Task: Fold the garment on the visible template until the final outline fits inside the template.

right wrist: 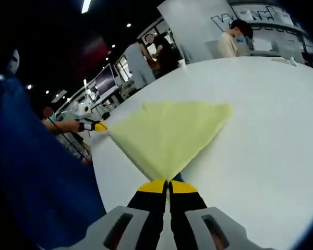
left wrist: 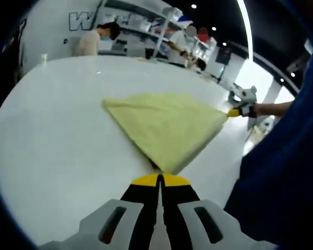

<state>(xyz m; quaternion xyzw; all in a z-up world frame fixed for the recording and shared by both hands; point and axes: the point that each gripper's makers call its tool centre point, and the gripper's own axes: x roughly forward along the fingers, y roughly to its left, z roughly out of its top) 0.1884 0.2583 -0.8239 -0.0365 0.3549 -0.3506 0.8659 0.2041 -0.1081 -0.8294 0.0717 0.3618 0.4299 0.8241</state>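
A pale yellow garment [left wrist: 167, 127] is stretched just above the white table [left wrist: 57, 120], pulled taut into a triangle between two held corners. My left gripper [left wrist: 160, 179] is shut on its near corner in the left gripper view, and the right gripper [left wrist: 235, 112] pinches the far right corner there. In the right gripper view the same garment [right wrist: 167, 133] fans out from my right gripper [right wrist: 167, 185], which is shut on the cloth's tip. The left gripper [right wrist: 98, 126] holds the opposite corner at the left. I cannot make out any template outline.
The white table [right wrist: 271, 130] spreads wide around the cloth. A person's blue sleeve [left wrist: 287, 172] hangs close at the right of the left gripper view, and blue clothing [right wrist: 36, 177] at the left of the other. Several people stand by shelves [left wrist: 141, 36] beyond the table.
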